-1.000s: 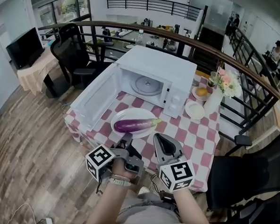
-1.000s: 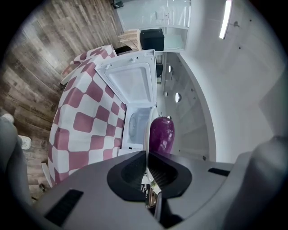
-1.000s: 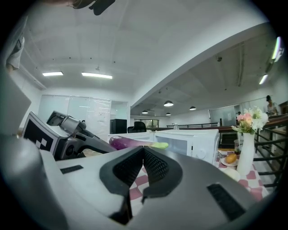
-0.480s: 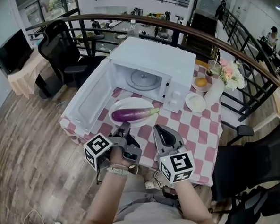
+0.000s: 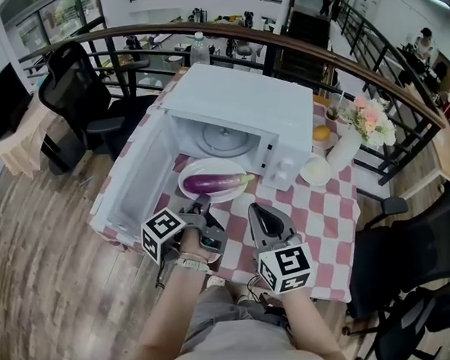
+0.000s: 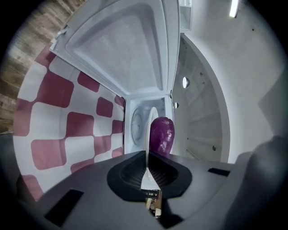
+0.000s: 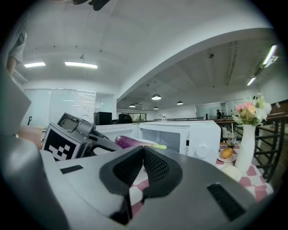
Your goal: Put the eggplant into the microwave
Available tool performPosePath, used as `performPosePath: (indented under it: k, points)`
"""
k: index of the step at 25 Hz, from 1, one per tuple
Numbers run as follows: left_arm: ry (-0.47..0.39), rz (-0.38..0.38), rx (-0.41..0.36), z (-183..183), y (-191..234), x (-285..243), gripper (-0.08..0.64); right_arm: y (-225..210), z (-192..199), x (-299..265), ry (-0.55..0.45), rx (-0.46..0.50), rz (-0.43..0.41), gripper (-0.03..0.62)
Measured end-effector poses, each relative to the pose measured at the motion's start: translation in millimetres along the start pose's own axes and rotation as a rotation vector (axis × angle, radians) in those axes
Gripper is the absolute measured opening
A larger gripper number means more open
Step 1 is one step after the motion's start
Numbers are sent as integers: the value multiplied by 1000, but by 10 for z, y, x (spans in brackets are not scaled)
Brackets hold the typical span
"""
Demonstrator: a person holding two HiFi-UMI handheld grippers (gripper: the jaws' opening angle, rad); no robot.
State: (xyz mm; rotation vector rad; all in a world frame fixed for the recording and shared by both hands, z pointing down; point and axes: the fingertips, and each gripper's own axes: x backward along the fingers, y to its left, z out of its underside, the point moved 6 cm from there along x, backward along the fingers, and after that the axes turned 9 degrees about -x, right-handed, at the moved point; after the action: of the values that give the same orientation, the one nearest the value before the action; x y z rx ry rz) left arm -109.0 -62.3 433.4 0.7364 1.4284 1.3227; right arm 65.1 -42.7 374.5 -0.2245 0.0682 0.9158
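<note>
A purple eggplant (image 5: 212,183) with a green stem lies on a white plate (image 5: 190,174) on the checked table, right in front of the white microwave (image 5: 243,106). The microwave's door (image 5: 130,185) hangs open to the left and its glass turntable (image 5: 222,140) is bare. My left gripper (image 5: 202,209) is shut and empty, with its tips close to the plate's near rim. In the left gripper view the eggplant (image 6: 161,134) stands just beyond the closed left gripper (image 6: 147,155). My right gripper (image 5: 259,214) is shut and empty, a little short of the plate on the right; in the right gripper view the eggplant (image 7: 134,143) lies past the right gripper (image 7: 144,152).
Right of the microwave stand a small white dish (image 5: 314,171), a plate with an orange fruit (image 5: 322,134) and a white vase of flowers (image 5: 345,147). A railing (image 5: 293,57) runs behind the table. Black office chairs (image 5: 413,278) stand to the right and at the far left.
Both grippers have moved forward toward the plate, and the table and microwave now look nearer. The left tips have come up close to the plate's rim. Both jaws stayed shut.
</note>
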Motion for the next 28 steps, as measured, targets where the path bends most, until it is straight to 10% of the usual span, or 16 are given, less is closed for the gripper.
performPosePath:
  k: [28]
  points:
    - [129,-31,8,-636,674,-1620,17,-396,575,-1174,146,-63,72,25]
